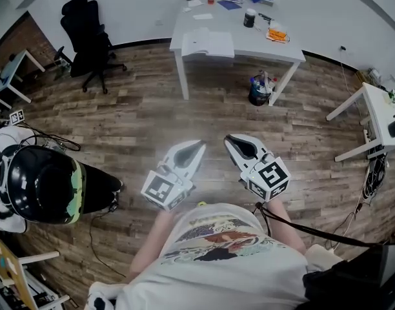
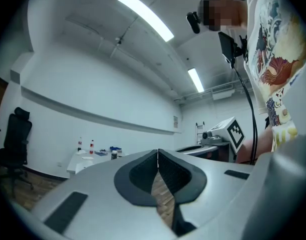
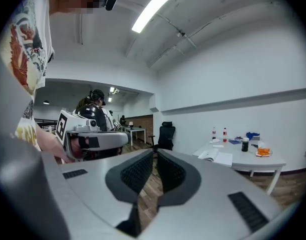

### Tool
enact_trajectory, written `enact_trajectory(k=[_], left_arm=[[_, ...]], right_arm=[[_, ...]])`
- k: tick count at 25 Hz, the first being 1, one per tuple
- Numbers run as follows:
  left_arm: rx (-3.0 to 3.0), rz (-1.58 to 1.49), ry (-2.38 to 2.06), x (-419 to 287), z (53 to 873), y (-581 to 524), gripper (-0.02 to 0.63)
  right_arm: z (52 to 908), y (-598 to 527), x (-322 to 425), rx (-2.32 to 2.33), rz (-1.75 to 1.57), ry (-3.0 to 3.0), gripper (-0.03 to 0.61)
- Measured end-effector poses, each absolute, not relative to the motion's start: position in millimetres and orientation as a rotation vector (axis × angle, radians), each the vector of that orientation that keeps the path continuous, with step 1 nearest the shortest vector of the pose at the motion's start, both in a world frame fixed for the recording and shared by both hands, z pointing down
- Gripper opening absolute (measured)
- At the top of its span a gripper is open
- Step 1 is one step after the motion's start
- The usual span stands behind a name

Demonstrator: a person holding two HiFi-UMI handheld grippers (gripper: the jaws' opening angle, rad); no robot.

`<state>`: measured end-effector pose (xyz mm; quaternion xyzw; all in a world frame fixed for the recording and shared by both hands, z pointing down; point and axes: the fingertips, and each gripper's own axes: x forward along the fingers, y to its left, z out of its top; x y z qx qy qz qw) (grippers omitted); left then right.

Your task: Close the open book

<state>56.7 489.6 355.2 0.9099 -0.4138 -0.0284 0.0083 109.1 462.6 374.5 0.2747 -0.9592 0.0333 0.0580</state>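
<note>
Open book point(image 1: 208, 44) lies flat at near-left edge of white surface point(image 1: 255, 42), across wood floor point(image 1: 146, 115). Left hand-held gripper point(image 1: 201, 144): jaws together, empty. Right hand-held gripper point(image 1: 227, 139): jaws together, empty. Both well apart from book.

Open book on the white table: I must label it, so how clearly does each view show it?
Head view: open book small, sharp, evenly lit. Right gripper view: small, soft, bent by fisheye. Left gripper view: too tiny to make out.
</note>
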Motion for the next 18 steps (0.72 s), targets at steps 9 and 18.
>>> enact_trajectory(k=[9,18], left_arm=[[2.856,-0.08,-1.284,44,358,494,0.014],[2.863,-0.037,-1.246,25,369,503,0.014]], right_arm=[[373,468,97,0.853,0.066,-2.887,0.031],[381,473,75,0.854,0.1,-2.867,0.031]])
